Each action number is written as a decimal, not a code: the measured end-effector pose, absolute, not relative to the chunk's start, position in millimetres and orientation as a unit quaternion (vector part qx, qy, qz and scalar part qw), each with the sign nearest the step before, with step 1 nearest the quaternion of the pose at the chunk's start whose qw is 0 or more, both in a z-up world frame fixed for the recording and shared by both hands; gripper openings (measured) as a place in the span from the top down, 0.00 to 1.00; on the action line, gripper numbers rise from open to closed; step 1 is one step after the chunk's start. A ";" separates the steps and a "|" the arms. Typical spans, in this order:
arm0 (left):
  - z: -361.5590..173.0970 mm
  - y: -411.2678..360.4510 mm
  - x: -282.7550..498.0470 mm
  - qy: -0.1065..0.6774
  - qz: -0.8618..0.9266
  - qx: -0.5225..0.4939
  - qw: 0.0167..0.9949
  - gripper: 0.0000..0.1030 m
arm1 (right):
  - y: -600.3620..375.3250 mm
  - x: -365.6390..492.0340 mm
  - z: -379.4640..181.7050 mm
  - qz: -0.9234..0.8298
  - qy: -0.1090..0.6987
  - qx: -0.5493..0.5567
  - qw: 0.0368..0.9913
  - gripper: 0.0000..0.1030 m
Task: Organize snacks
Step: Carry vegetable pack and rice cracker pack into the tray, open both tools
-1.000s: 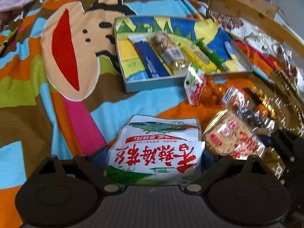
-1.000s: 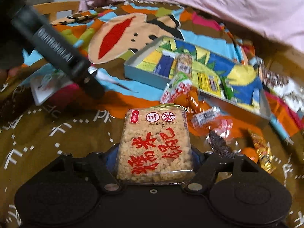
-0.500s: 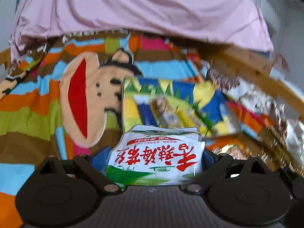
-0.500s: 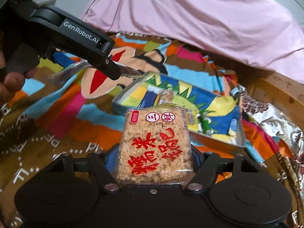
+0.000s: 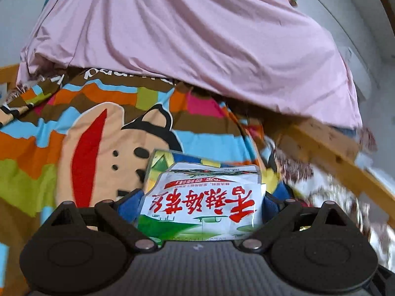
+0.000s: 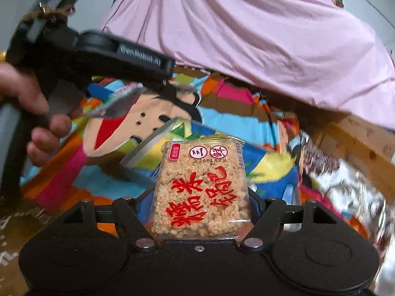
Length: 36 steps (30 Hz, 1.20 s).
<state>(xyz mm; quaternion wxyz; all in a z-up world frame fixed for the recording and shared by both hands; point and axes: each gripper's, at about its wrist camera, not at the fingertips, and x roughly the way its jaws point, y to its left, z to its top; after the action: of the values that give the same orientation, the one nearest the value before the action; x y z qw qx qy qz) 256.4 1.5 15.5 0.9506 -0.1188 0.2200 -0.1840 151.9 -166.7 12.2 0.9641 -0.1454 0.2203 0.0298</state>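
Left wrist view: the left tool [image 5: 201,197] is clenched on a white snack packet [image 5: 201,197] with red lettering and a green base. The packet is held flat between the blue pads [image 5: 129,206], label up, clear of the bedspread [image 5: 37,153]. Only the near corner of the snack box [image 5: 160,159] is seen past the packet, so the packet is judged to be lined up for that box. The pink sheet [image 5: 197,49] fills the background.

Right wrist view: the right tool [image 6: 201,197] is clamped on a clear-wrapped rice crispy cake [image 6: 201,192], gripped by its side edges so the brittle block is not crushed on its face. The cake is carried in the air, with the snack box [image 6: 153,145] just beyond and below it. The left tool [image 6: 153,83] is seen up left, gripped by a hand [image 6: 34,118], its packet [image 6: 116,101] edge-on and blurred. Both items are judged to be in transit to the box; neither is placed yet.
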 end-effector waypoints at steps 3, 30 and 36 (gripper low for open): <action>13.0 -10.4 276.9 0.209 -0.183 -0.125 0.952 0.07 | -180.3 178.0 18.1 0.025 0.209 -0.160 0.965 0.28; -62.6 -72.3 372.2 0.227 -0.135 0.000 0.965 0.06 | -230.7 350.0 -54.2 -0.022 0.305 -0.068 0.950 0.28; -72.9 -75.3 375.8 0.246 -0.135 0.004 0.960 0.06 | -231.4 353.5 -60.6 -0.022 0.316 -0.065 0.946 0.28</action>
<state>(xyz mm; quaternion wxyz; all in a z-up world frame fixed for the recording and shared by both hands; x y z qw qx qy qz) 375.8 -75.3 -72.9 0.9598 0.0045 0.2459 -0.1354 353.5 -231.4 -60.6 0.9463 -0.0648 0.3160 -0.0218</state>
